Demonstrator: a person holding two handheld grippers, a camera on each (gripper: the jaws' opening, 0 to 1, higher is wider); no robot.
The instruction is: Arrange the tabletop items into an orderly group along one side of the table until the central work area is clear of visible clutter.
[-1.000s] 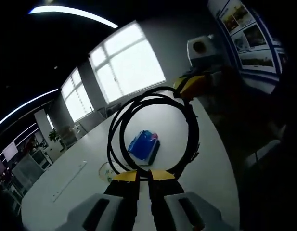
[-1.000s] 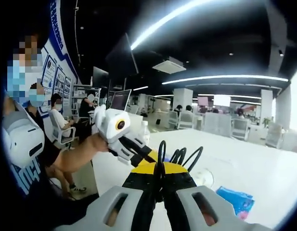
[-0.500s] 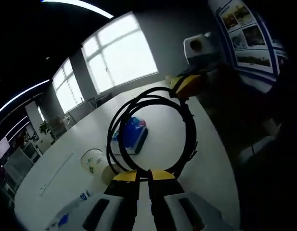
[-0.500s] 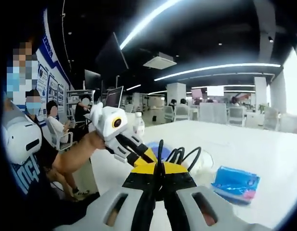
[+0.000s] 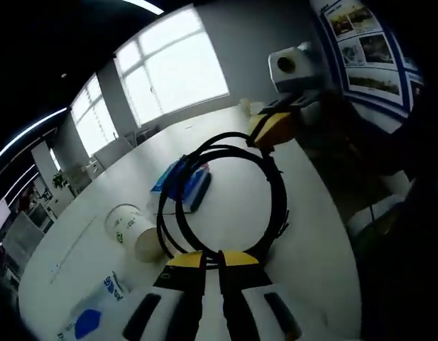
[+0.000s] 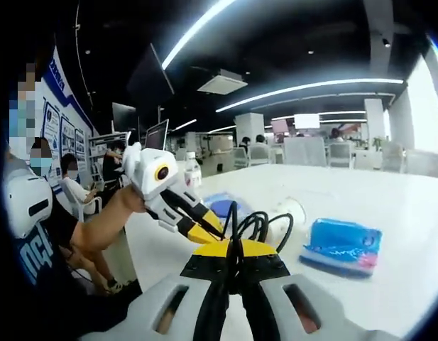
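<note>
You hold the coiled black cable pinched by both grippers, left gripper near, right gripper far. The coil hangs above the table, near its right edge.

Behind your table, large bright windows fill the far wall. Posters hang at right. Seated people, monitors and ceiling light strips occupy the office.

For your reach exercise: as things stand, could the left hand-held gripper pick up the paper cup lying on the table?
Probably not yet: the left hand-held gripper is shut on the black cable coil, also clamped by the right hand-held gripper. The paper cup lies close, unobstructed.
</note>
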